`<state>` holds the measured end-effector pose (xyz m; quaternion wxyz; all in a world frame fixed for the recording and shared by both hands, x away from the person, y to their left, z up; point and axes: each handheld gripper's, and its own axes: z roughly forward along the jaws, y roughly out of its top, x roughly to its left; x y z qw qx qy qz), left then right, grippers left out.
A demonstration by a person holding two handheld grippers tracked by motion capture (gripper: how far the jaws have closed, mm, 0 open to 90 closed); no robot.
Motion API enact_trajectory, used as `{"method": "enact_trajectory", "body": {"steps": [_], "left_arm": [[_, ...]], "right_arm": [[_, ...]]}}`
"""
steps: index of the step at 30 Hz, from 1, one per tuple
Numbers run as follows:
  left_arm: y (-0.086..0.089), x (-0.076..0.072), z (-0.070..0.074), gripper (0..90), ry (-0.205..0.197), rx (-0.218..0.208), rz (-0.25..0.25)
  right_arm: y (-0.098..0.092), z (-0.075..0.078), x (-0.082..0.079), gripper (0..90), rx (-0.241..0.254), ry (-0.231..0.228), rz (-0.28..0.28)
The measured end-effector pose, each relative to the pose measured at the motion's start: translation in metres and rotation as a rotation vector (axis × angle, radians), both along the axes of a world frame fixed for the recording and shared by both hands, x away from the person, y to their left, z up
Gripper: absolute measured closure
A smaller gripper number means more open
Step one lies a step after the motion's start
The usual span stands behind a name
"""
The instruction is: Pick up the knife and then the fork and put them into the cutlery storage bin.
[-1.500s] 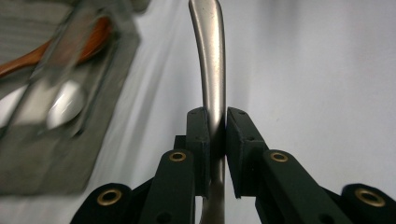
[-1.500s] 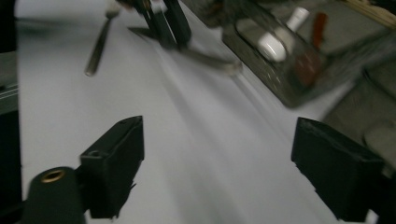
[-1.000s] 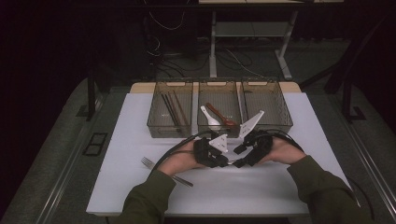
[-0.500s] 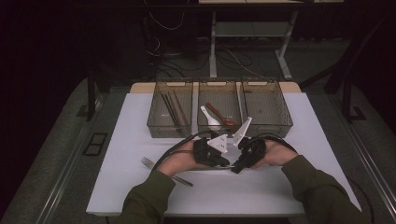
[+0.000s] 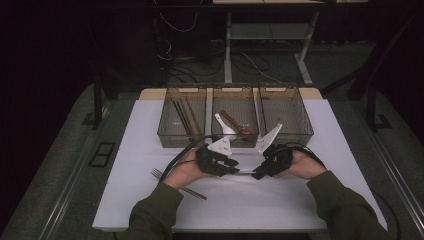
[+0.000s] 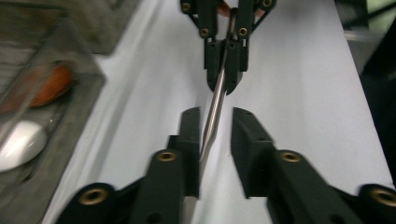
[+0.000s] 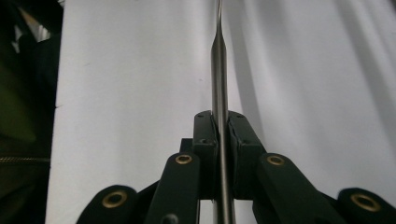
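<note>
While right gripper [image 7: 219, 123] clamps metal utensil [image 7: 218, 70], left [image 6: 214, 126] stands open — trays [image 5: 235, 137] hold chopsticks [image 5: 182, 116], spoons [image 5: 231, 122].

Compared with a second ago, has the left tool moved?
Yes. In the high view the left tool slid left along the front of the middle bin. Its jaws have just been opening, the metal handle between them.

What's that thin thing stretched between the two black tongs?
A slim metal utensil handle. The right tongs clamp it; the left tongs, just opened, stand around its other end, as the left gripper view shows.
</note>
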<state>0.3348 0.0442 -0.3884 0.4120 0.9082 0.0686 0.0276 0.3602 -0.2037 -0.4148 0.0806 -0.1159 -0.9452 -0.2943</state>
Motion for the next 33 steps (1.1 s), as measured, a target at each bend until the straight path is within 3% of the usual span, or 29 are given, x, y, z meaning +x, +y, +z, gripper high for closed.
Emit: {"method": "enact_trajectory", "body": {"steps": [5,14,18,23,30,33], "left_arm": [[0.017,-0.005,0.003,56.0,0.016,-0.066,0.081],[0.052,-0.017,-0.005,44.0,0.027,-0.122,0.245],[0.068,-0.023,-0.009,39.1,0.018,-0.133,0.305],[0.085,-0.032,-0.017,33.6,0.024,-0.151,0.373],[0.102,-0.048,-0.026,31.6,0.031,-0.16,0.408],[0.108,-0.052,-0.03,31.2,0.04,-0.151,0.415]], "right_arm": [[-0.011,0.007,0.001,83.2,0.018,-0.047,-0.058],[-0.041,0.032,0.007,83.1,0.09,-0.119,-0.189],[-0.058,0.047,0.012,83.0,0.121,-0.124,-0.277],[-0.074,0.063,0.015,83.0,0.179,-0.123,-0.289],[-0.089,0.072,0.018,83.2,0.255,-0.121,-0.313],[-0.092,0.075,0.018,83.4,0.261,-0.133,-0.307]]}}
